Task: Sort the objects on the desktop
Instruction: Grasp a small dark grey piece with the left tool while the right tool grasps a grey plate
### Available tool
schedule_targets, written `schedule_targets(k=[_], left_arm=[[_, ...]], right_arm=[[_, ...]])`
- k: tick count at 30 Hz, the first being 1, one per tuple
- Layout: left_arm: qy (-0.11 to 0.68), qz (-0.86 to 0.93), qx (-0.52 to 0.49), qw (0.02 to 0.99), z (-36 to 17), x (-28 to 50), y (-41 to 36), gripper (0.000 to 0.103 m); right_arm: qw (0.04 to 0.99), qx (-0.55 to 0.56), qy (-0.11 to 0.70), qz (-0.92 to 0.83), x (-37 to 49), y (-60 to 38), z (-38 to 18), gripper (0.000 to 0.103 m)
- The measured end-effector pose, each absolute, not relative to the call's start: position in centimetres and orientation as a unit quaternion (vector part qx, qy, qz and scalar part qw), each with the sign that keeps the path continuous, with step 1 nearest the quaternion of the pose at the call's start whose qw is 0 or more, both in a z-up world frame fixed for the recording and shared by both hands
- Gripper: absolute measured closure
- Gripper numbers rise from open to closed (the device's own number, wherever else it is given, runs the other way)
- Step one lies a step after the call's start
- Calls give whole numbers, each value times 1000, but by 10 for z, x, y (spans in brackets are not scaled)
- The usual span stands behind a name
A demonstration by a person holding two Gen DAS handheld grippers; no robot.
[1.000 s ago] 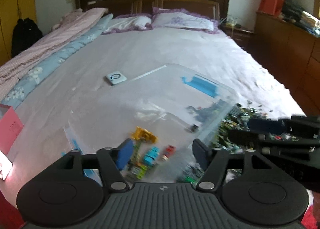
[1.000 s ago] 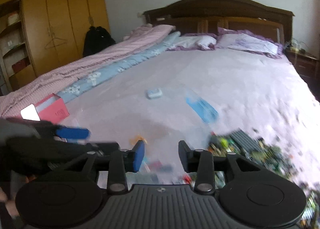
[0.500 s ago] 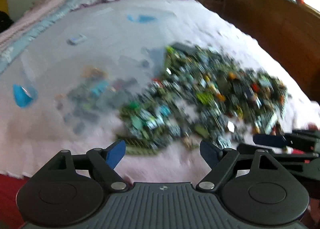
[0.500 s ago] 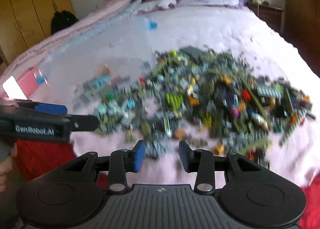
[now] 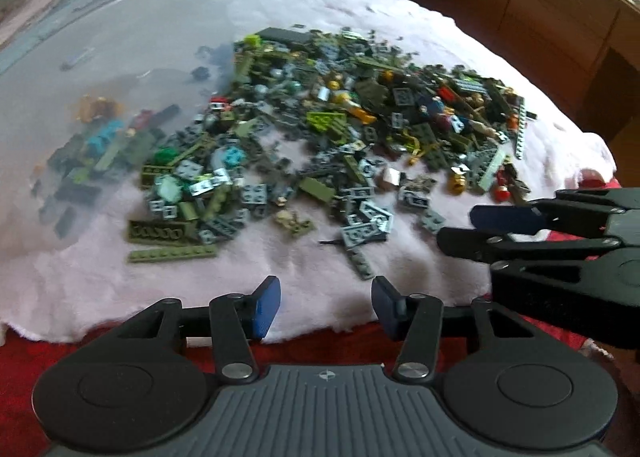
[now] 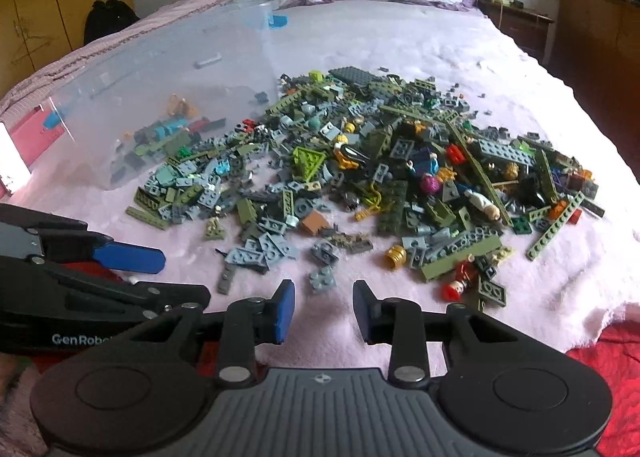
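A bed (image 6: pixel 420 41) with a pale pink cover carries everything. On its left side lies a clear plastic bin (image 6: pixel 132 97), tipped on its side, a few bricks inside. Spilling from its mouth across the cover is a broad pile of building bricks (image 6: pixel 360 177) — mostly green and grey, with small figures mixed in. At the bed's near edge the left gripper (image 5: pixel 326 307) and right gripper (image 6: pixel 324 311) hover side by side — each with jaws parted and nothing between them, just short of the nearest loose grey plates (image 6: pixel 256 255).
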State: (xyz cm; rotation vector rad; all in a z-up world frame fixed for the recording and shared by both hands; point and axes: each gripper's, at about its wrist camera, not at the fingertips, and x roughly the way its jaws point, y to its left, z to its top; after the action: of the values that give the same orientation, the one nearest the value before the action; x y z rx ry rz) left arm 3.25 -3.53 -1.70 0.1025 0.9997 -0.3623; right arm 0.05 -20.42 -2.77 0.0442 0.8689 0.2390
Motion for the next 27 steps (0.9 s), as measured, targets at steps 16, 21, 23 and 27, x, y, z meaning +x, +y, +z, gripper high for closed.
schedule_targets(k=[16,21,23,27], left_arm=[[475,-172,69,860,-25,46,-49,93],[480,-175,73,856,-22,48,-42,93],[481,-177,77,855,-23,47,-43,91],[478,-176,84,856,-28,43,-47,85]], right_arm=[[902,47,415,111,-4,-214,-33,67],[903,31,411,124,5,-203,-33,67],[903,24,411,121,10,-199,-36,67],[905,0,410,117,14,-191,-42,67]])
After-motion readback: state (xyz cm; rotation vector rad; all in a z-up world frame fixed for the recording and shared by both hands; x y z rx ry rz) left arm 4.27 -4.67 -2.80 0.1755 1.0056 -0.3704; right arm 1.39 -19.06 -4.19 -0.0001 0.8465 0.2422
